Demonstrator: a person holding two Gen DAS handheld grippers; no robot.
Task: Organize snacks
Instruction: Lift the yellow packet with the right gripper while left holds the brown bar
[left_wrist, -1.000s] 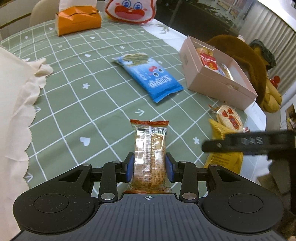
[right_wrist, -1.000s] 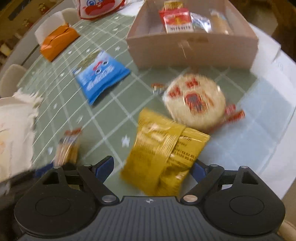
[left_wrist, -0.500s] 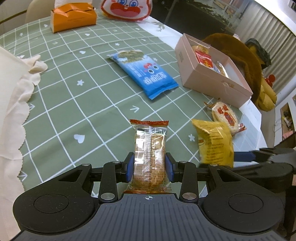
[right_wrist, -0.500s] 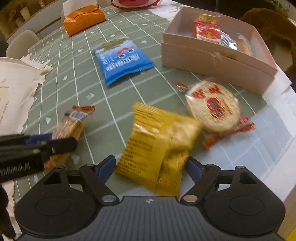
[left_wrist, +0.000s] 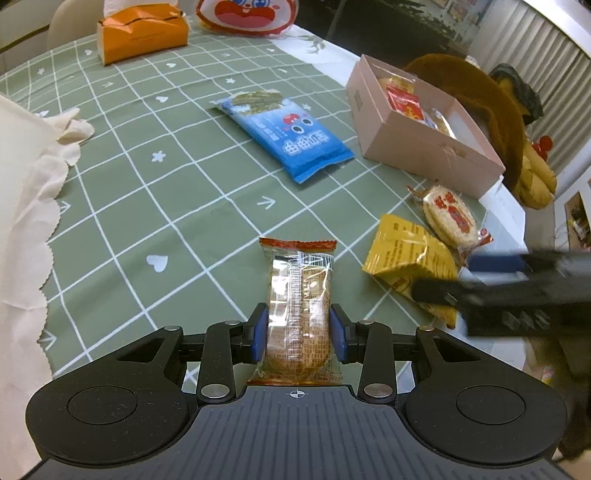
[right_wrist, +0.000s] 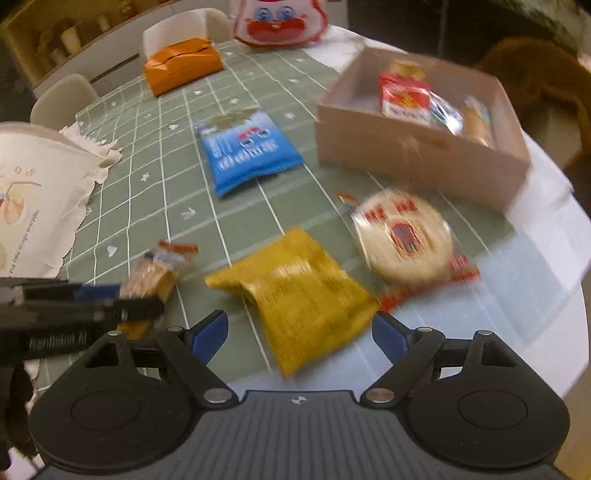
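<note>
My left gripper (left_wrist: 298, 328) is shut on a clear packet of crackers (left_wrist: 297, 280) with red ends, held a little above the green checked tablecloth (left_wrist: 147, 206). The right gripper (right_wrist: 299, 328) hangs over a yellow snack packet (right_wrist: 295, 280) that lies between its blue pads; its jaws are opening and the left pad stands off the packet. A round rice cracker (right_wrist: 404, 236) lies just right of it. Farther back sits the open pink box (right_wrist: 406, 147) with several snacks inside. A blue snack packet (right_wrist: 247, 151) lies left of the box.
An orange tissue box (left_wrist: 142, 31) and a red and white cartoon bag (left_wrist: 245, 14) stand at the far edge. White cloth (left_wrist: 22, 184) covers the left side. A brown plush toy (left_wrist: 480, 92) sits behind the box, off the table's right edge.
The right gripper has rolled, and the yellow packet now lies flatter between its jaws. The left gripper still holds the cracker packet in the same place.
</note>
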